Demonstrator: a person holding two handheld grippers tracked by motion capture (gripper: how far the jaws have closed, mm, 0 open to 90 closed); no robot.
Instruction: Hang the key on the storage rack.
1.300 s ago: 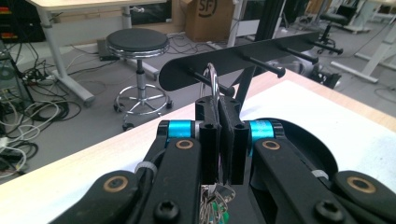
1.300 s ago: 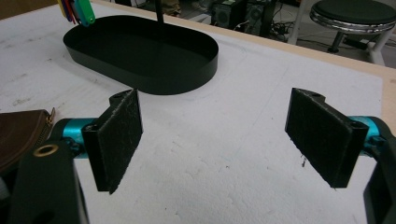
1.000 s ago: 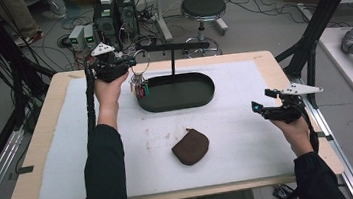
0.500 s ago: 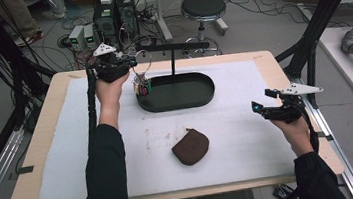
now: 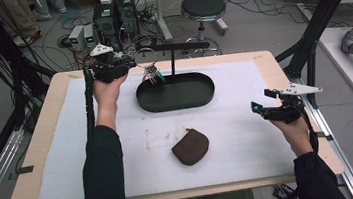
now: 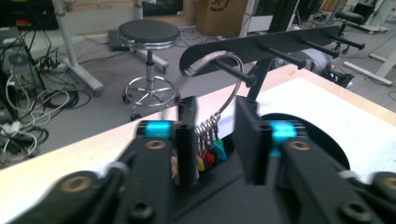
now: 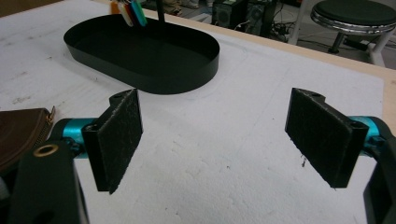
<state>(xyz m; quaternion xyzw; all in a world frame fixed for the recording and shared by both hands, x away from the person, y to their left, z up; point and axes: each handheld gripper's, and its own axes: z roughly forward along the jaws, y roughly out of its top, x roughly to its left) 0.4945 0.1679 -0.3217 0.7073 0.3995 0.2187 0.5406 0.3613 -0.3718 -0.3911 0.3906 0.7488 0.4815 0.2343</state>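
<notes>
At the far left part of the table (image 5: 44, 145), the left gripper (image 6: 215, 140) has just been opening; its jaws stand apart with the key ring (image 6: 233, 88) between them, no longer pressed. The ring hangs on a peg of the black rack (image 6: 280, 44), above the left end of the black tray (image 5: 177, 102). I judge it light, stiff and slippery, and its coloured tags (image 6: 210, 156) will swing; the wire loop is the best place to hold. The brown pouch (image 5: 191, 146) lies nearer the front edge. At the right edge, the right gripper (image 7: 215, 140) hovers wide open, holding nothing.
</notes>
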